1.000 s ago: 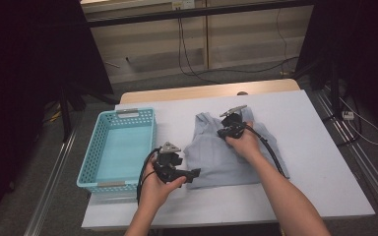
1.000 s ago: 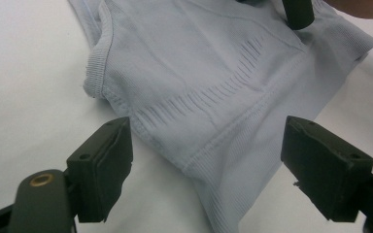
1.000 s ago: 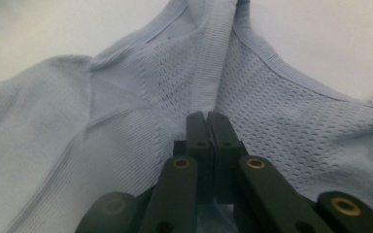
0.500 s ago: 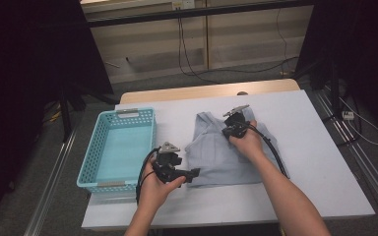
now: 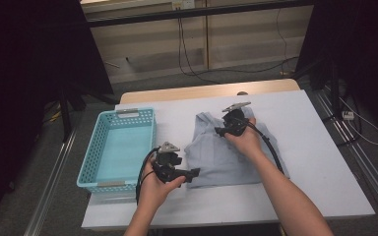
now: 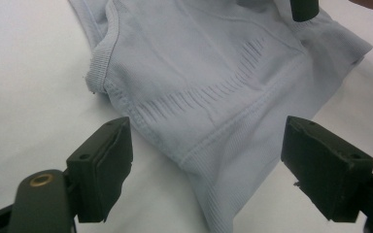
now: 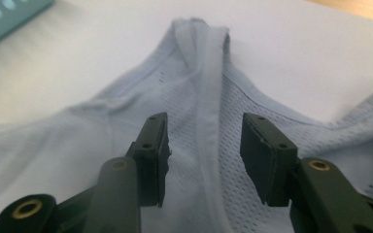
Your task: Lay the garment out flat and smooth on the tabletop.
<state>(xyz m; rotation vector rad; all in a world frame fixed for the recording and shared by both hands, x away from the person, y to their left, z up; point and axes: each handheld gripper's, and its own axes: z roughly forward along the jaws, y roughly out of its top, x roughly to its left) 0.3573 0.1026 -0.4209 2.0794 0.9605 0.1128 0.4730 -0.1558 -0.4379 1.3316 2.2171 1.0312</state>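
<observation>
so the pale blue tank top (image 5: 229, 155) is lying flat on the white table (image 5: 315, 162), just right of the teal basket (image 5: 120, 147), which looks empty. looks like a folding job with the basket as the likely drop spot.

right gripper (image 7: 205, 145) is up at the strap end of the top, and its jaws have just been opening. the folded strap (image 7: 209, 97) runs between the pads but they aren't pressing on it, so that reads to me as a release, not a grab. left gripper (image 6: 206, 167) sits at the near left corner of the top with its jaws spread wide, the hem corner (image 6: 213, 194) lying between them, nothing pinched.

if i were doing this bit: get the right one clear of the strap by lifting straight up so a pad doesn't snag the mesh and drag the fold open. then bring the left jaws low and close on the corner, taking all the layers and not just the top one. thin stretchy knit like this slides on a smooth table, so a shallow bite will probably slip. keep the pull slow and level.
</observation>
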